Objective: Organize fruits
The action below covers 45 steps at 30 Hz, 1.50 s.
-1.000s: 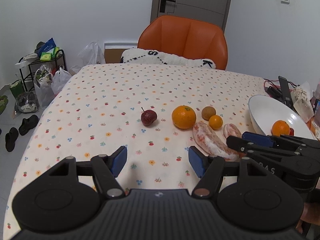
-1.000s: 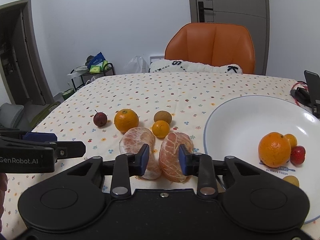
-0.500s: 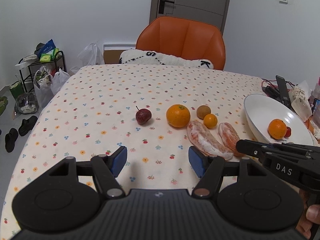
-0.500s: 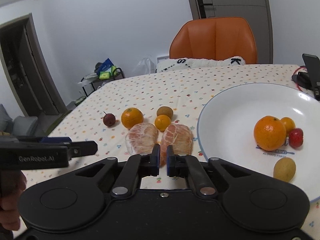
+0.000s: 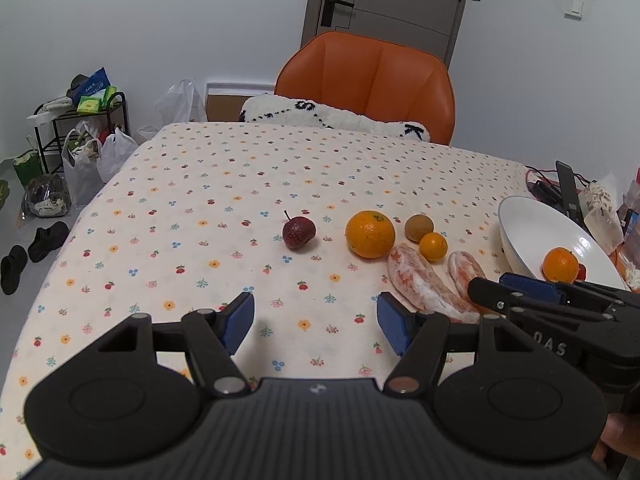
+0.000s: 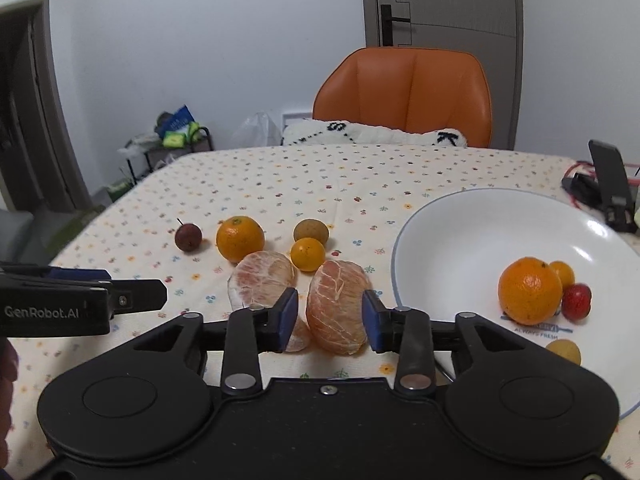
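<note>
In the right wrist view the right gripper [image 6: 330, 320] sits at lower centre of the frame, its blue pads spread to either side of the nearer peeled pomelo half [image 6: 338, 306]. The pads look just beside the flesh, though from this angle I cannot tell whether they touch it yet. A second peeled half [image 6: 262, 278] lies just left of it, with a small tangerine [image 6: 307, 254] behind the pair and a large orange [image 6: 240, 238] further left. The white plate [image 6: 460, 232] at the right of the frame already carries an orange, a red fruit and two small yellow ones. In the left wrist view the left gripper [image 5: 316, 320] hangs wide and empty over bare worktop [image 5: 200, 200] at lower centre.

The step in hand appears to be taking hold of the pomelo half. Next it calls for a gentle squeeze, since the flesh is soft, then a lift rightward onto the plate.
</note>
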Motion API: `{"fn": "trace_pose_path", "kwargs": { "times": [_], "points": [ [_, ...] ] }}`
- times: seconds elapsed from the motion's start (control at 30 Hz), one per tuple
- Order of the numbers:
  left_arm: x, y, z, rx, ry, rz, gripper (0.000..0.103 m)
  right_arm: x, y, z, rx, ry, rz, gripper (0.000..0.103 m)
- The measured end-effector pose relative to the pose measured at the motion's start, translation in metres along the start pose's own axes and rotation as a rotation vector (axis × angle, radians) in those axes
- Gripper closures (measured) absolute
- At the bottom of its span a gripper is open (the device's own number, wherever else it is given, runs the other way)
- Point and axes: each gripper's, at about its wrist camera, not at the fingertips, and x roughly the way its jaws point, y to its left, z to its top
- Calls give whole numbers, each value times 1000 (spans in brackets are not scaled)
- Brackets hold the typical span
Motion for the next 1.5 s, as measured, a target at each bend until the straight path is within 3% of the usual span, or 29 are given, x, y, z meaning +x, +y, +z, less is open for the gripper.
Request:
{"fn": "trace_pose_path", "kwargs": {
  "times": [0.1,0.47,0.57,0.8,1.5],
  "points": [
    [3,4,0,-7,3,-9,37,4,7,2,-22,19,-26,57],
    [7,15,1,-28,6,-13,37,18,6,10,-37,42,-64,50],
    [6,16,2,-28,4,-8,37,20,4,11,-39,66,-40,70],
    [9,7,6,-12,-3,-8,37,12,-16,13,37,53,39,80],
    [35,-4,25,15,-44,10,37,-3,-26,26,107,-5,135,86]
  ]
}}
